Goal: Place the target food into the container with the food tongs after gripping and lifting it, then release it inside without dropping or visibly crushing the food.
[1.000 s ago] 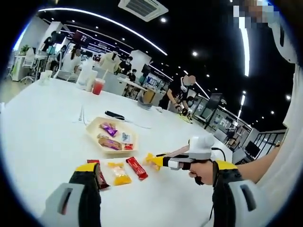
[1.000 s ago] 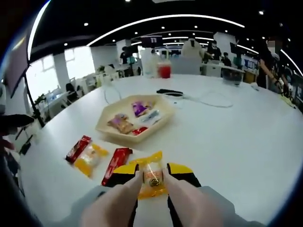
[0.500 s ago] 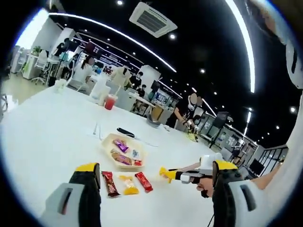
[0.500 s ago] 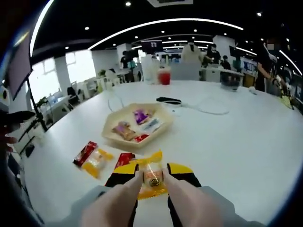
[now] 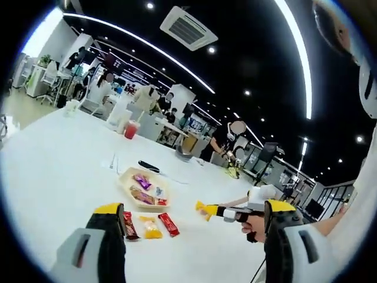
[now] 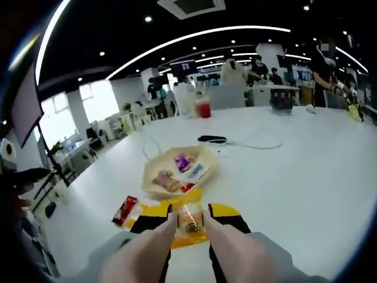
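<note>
In the left gripper view, the left gripper (image 5: 191, 247) rides high above a broad white desk (image 5: 53, 177), its two yellow-tipped jaws spread wide with nothing between them. Below lie a beige hexagonal tray (image 5: 143, 188) holding several wrapped snacks, too small to identify, and just beside it on the desk a dark red packet (image 5: 129, 225), a yellow packet (image 5: 150, 227) and a red bar packet (image 5: 167, 224). From the right comes the right gripper (image 5: 207, 210), held in a person's hand (image 5: 252, 219) and carrying a yellow-wrapped snack (image 5: 204, 209) in the air, clear of the tray.

In the right gripper view, the right gripper (image 6: 188, 219) is closed on the yellow-wrapped snack (image 6: 188, 223) through pale tongs (image 6: 147, 250) whose arms cover much of the wrapper's lower part. Beyond it sits the tray (image 6: 154, 170), with the red packet (image 6: 125, 210) to its left; the gripper's yellow tips hide the other packets. A black cable (image 6: 247, 140) and a red cup (image 6: 204, 108) stand farther back on the desk (image 6: 306, 171).
</note>
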A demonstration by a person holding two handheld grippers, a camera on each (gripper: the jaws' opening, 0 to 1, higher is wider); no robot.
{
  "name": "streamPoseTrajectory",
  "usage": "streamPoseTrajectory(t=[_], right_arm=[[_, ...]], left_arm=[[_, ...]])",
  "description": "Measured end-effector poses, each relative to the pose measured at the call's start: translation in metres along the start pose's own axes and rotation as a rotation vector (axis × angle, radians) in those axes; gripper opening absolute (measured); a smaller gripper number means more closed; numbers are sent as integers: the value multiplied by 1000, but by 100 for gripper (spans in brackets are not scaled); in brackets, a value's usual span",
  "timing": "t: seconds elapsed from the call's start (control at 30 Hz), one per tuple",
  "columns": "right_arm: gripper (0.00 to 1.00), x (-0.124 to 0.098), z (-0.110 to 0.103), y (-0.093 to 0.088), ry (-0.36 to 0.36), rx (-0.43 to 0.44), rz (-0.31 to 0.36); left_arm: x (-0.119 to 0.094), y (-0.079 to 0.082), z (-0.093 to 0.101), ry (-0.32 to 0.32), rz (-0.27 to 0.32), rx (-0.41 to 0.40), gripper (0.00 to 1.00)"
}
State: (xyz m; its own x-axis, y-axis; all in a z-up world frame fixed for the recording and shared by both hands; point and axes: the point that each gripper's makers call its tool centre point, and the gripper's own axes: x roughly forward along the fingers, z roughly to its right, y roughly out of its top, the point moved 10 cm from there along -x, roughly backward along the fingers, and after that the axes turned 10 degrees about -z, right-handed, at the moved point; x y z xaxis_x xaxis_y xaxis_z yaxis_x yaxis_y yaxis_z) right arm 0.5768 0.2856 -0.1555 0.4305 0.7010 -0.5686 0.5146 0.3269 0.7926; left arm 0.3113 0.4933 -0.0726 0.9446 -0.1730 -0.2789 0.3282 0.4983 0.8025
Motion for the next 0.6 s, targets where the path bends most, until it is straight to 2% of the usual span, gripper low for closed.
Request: streamPoseTrajectory(t=[0.17, 0.3, 0.37, 0.6], right_arm=[[23, -7, -1, 12, 8, -11, 18], [23, -12, -1, 16, 29, 26, 21], [23, -8, -1, 15, 27, 16, 17], [23, -18, -9, 28, 39, -22, 39]], left_arm=[[-5, -3, 5, -1, 10, 0, 99], [-10, -5, 10, 3, 16, 3, 97], [-13, -8, 10, 7, 14, 4, 97], [-24, -15, 13, 26, 27, -6, 98]])
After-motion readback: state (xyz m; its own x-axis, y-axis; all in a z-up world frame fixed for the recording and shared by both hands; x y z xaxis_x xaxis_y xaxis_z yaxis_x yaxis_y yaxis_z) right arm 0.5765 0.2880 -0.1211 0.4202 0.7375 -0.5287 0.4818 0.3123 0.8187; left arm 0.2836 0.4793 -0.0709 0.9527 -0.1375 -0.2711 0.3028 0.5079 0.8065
